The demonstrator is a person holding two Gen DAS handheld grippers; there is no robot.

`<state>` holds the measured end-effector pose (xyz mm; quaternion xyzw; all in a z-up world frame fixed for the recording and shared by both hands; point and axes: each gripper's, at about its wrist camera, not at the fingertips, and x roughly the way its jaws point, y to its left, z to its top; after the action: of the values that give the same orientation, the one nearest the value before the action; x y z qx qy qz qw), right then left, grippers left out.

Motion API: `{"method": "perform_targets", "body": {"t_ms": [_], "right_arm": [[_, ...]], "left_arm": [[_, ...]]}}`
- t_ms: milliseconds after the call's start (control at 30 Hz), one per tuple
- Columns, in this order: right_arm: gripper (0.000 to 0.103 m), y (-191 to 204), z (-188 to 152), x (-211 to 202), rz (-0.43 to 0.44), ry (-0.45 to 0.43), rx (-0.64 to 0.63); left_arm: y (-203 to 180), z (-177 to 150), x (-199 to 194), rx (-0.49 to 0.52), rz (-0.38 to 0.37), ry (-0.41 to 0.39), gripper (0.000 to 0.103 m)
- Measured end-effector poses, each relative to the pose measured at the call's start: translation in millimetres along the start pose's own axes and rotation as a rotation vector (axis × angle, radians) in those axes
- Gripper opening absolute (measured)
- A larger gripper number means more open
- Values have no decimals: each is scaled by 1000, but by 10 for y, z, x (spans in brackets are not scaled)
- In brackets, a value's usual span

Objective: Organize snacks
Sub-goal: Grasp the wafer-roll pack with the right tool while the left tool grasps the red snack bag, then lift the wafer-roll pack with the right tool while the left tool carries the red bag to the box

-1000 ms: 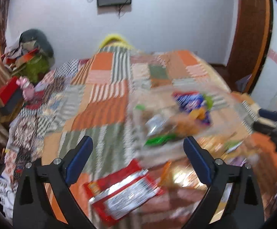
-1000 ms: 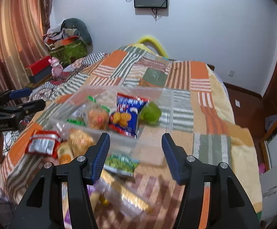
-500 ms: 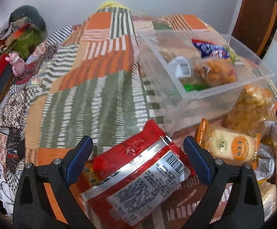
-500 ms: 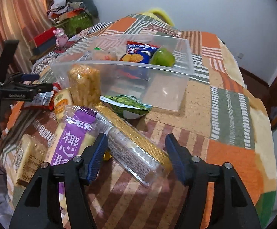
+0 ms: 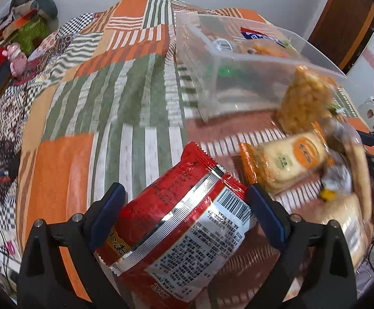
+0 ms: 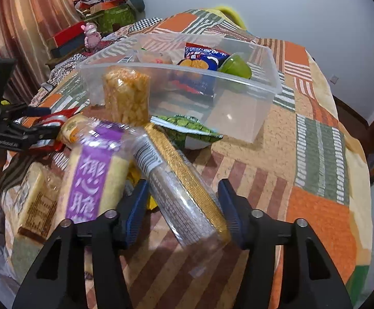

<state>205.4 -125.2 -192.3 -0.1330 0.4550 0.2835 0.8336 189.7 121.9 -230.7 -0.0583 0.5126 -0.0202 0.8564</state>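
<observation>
My left gripper is open with its jaws on either side of a red snack packet lying on the patchwork bedspread. My right gripper is open around a clear packet with a gold strip, its pads close to both sides. A clear plastic bin stands beyond and holds a blue packet, a green cup and other snacks. A puffed-rice packet leans on the bin. It also shows in the left wrist view, with the bin behind it.
Loose snacks lie between the grippers: a purple-label packet, an orange-label cake, a green pea packet and a tan cracker pack. Boxes and clutter sit at the bed's far left.
Both grippers have dropped lower and moved forward. The left one now straddles the red packet and the right one straddles the clear gold-strip packet.
</observation>
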Motion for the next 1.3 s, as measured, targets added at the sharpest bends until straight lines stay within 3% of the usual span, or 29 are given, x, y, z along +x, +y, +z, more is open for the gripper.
{"method": "perform_targets", "body": {"t_ms": [333, 533, 833, 967, 1033, 1100, 1300], "right_arm": [[37, 97, -202, -227, 59, 34, 9], [37, 158, -291, -319, 90, 36, 25], [40, 161, -182, -167, 64, 14, 64], [40, 151, -112, -26, 63, 15, 90], [37, 146, -101, 32, 69, 20, 108], [36, 156, -113, 51, 69, 15, 113], [33, 202, -177, -61, 45, -16, 105]], "left_arm": [[-69, -265, -370, -11, -11, -43, 98], [-61, -325, -174, 30, 23, 17, 101], [29, -393, -160, -38, 18, -36, 101], [11, -427, -152, -45, 80, -53, 89], [7, -441, -153, -52, 89, -59, 88], [-10, -440, -166, -57, 91, -68, 76], [-32, -445, -210, -66, 90, -77, 75]]}}
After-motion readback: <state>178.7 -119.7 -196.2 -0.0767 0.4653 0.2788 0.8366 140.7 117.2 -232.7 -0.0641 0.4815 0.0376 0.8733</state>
